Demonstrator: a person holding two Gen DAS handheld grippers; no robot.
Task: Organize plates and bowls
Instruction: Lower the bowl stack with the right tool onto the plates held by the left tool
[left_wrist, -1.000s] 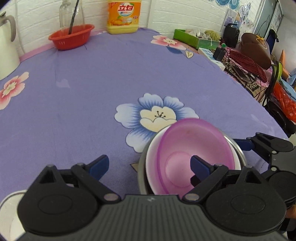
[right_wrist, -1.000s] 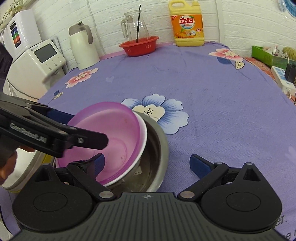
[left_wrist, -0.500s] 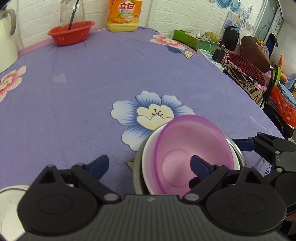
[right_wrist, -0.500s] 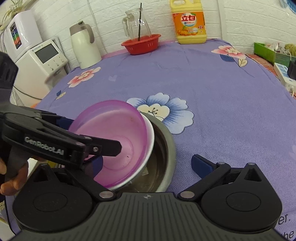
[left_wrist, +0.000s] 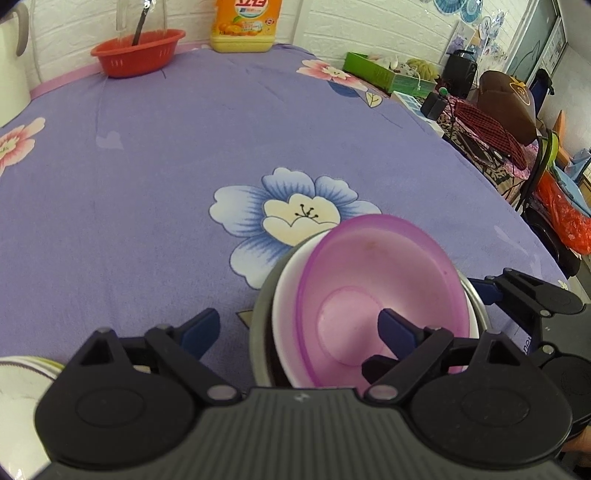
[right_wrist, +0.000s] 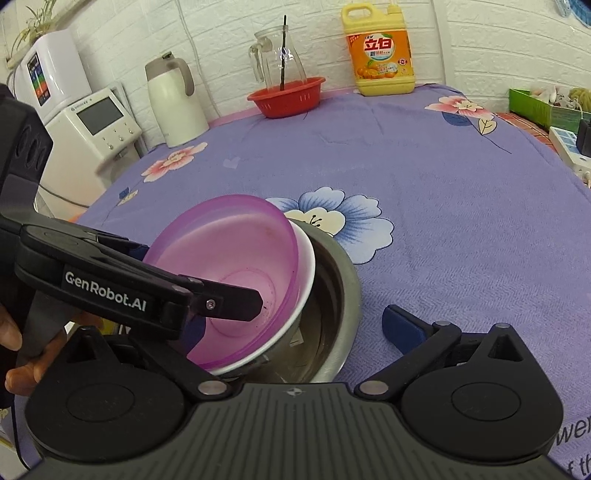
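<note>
A purple bowl (left_wrist: 380, 280) sits nested in a white bowl (left_wrist: 291, 295), tilted inside a steel bowl (left_wrist: 260, 325) on the purple flowered cloth. All three show in the right wrist view: purple bowl (right_wrist: 236, 251), white bowl (right_wrist: 304, 273), steel bowl (right_wrist: 340, 295). My left gripper (left_wrist: 299, 328) is open; its right finger reaches inside the purple bowl and its left finger stays outside the stack. My right gripper (right_wrist: 295, 325) is open, with the stack's near side between its fingers. The left gripper's finger (right_wrist: 221, 302) crosses the purple bowl in the right wrist view.
A red basket (right_wrist: 286, 94) with a glass jug (right_wrist: 277, 59), a yellow detergent bottle (right_wrist: 380, 51) and a white kettle (right_wrist: 177, 103) stand along the far edge. A white dish (left_wrist: 18, 398) lies at the near left. Clutter sits off the right edge (left_wrist: 491, 110).
Both grippers have moved closer over the bowl stack. The left gripper's finger now reaches deeper into the purple bowl. Both grippers stayed open.
</note>
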